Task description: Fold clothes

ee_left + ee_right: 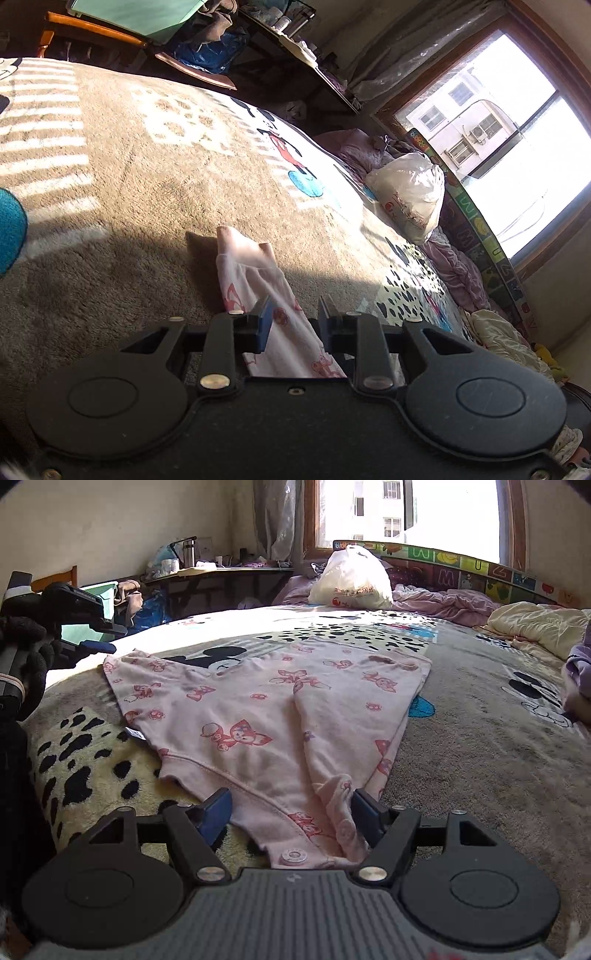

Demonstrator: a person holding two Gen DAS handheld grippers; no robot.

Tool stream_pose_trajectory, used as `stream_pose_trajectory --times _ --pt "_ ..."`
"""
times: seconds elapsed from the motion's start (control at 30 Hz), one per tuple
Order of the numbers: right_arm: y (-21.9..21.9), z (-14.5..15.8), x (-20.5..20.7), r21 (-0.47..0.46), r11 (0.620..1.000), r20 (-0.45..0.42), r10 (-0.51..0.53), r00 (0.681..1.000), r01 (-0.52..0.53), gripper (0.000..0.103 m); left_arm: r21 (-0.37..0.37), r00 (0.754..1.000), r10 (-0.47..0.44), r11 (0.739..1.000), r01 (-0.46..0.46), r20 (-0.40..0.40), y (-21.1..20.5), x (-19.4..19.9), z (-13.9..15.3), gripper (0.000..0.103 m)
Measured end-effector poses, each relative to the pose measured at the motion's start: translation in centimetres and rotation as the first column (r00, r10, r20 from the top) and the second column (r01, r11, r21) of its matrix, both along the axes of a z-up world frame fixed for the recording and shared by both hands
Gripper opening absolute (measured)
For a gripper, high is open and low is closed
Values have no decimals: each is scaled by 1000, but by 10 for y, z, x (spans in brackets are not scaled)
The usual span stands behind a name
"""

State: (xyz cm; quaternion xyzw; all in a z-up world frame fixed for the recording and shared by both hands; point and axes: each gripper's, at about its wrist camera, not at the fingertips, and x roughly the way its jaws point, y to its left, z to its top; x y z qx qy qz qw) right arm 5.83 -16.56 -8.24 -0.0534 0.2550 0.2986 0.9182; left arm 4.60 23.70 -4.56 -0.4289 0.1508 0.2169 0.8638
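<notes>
The pink garment [258, 716] is lying flat across the centre of the frame on the blanket [480, 746], and both the right gripper [291, 812] and left gripper [295, 317] are being held apart around its edges, pressing nothing (the hem should be gripped squarely before folding).

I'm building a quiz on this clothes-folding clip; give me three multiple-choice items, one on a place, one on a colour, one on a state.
1. Where does the white plastic bag sit?
A. on the bed by the window
B. on the floor
C. on the desk

2. What colour is the garment with the fox print?
A. blue
B. pale pink
C. green

3. How do the jaws of the right gripper stand?
A. clamped on the bag
C. shut on nothing
B. open, with the garment's hem between them

Answers:
1 A, it rests at the bed's far edge under the window.
2 B, the cloth is pale pink with red-pink figures.
3 B, both pads stand apart on either side of the hem.
</notes>
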Motion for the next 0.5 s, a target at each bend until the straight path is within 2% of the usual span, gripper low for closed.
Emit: stream_pose_trajectory --times 0.17,0.3,0.4,0.5 --pt "-9 14 -11 51 999 37 -20 999 18 71 -13 998 27 1000 -27 -63 5 2 -7 24" --pt "-7 21 -19 64 998 92 4 996 -9 71 -15 994 33 999 -35 -101 4 4 -12 24" --pt "-8 13 -16 61 998 68 3 998 -7 71 -38 992 16 999 -21 -124 7 10 -19 24" --pt "-22 2 -5 132 990 -8 -52 999 53 71 -33 995 1 999 -4 -100 11 19 -29 24"
